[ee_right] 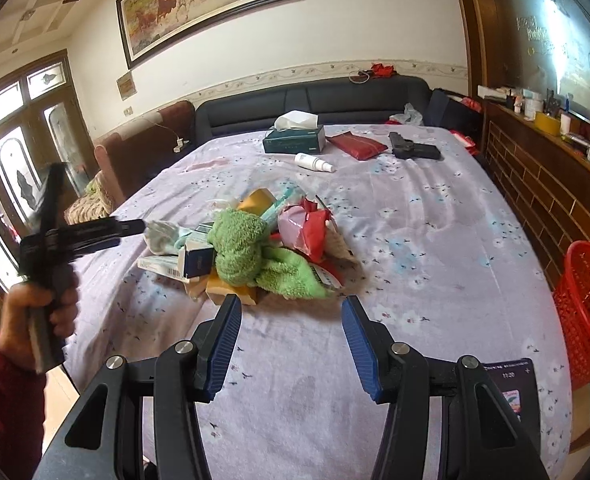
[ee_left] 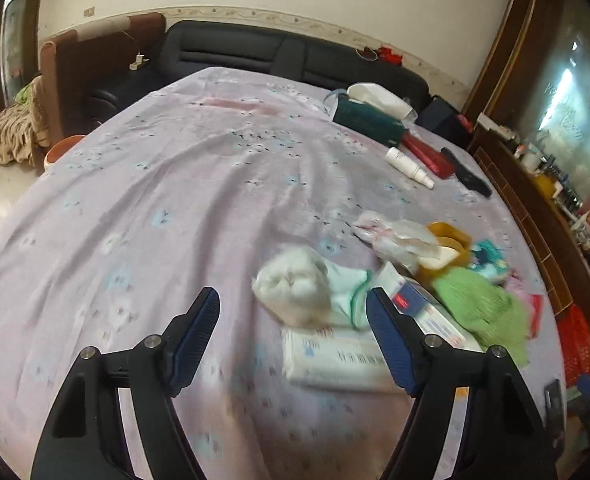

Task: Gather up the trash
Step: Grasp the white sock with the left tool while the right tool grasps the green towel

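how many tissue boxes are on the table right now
1. The dark green tissue box sits at the far end of the table, left of the red pouch and behind the white spray bottle. Another could be buried in the pile.

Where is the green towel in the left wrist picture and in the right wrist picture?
Left wrist view: the green towel lies at the lower right, at the right end of the pile.
Right wrist view: the green towel is near the centre, at the front of the pile.
Shared landmark: the white spray bottle lies farther up the table.
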The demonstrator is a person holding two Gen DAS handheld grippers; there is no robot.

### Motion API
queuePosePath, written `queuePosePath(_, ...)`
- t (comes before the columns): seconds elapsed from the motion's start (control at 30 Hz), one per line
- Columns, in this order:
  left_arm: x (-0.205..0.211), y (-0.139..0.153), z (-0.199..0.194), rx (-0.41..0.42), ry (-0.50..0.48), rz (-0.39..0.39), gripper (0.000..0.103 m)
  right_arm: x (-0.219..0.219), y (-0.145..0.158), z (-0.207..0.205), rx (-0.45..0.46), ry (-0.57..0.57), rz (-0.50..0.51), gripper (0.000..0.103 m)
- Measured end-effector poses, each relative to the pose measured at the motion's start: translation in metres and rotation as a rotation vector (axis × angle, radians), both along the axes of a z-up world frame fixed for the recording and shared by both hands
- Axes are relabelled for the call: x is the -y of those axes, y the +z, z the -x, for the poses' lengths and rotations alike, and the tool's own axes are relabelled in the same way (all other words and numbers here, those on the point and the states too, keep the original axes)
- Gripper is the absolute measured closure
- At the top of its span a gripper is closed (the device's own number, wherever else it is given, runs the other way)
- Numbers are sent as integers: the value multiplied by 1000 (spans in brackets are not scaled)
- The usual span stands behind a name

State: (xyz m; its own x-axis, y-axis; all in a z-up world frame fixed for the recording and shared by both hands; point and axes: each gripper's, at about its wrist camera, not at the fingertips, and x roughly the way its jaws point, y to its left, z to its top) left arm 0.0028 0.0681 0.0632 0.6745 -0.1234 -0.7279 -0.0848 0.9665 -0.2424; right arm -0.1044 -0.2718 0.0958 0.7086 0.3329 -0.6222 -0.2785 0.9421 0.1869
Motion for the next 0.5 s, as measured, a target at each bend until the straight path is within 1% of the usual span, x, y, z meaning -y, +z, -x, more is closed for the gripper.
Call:
queuePosePath(0.03,2,-3,-7,-11,-21,-5,28,0,0,-3,-10,4,-13,47)
queuePosePath(0.1,5,-11,-19,-27,-14,-37,28,1,0,-10,-36,21,-44,47)
queuePosePath(0.17,9,-21,-33,-55,-48,-28,29,-2,-1,-18,-68,56,-82,47)
queuePosePath(0.2,9,-25,-37,-66,-45,-39,31,-5,0,-20,-75,71,-93,47)
queuePosePath(0.27,12,-34,-45,-91,-66,-39,53,-12,1,-29,-95,103,-120,46)
queuePosePath(0.3,11,-38,-48,-99,-63,-41,59,-16,0,-33,-101,112,-129,46)
queuePosePath(0.33,11,-39,-49,-101,-61,-46,68,-18,-1,-37,-105,114,-129,46)
queuePosePath(0.4,9,-39,-49,-97,-70,-43,71,-27,-3,-47,-110,116,-102,46)
queuePosePath(0.43,8,-38,-47,-93,-73,-36,75,-33,-4,-53,-115,125,-89,46)
queuePosePath(0.5,5,-33,-41,-75,-77,-30,77,-41,-7,-67,-134,139,-83,46)
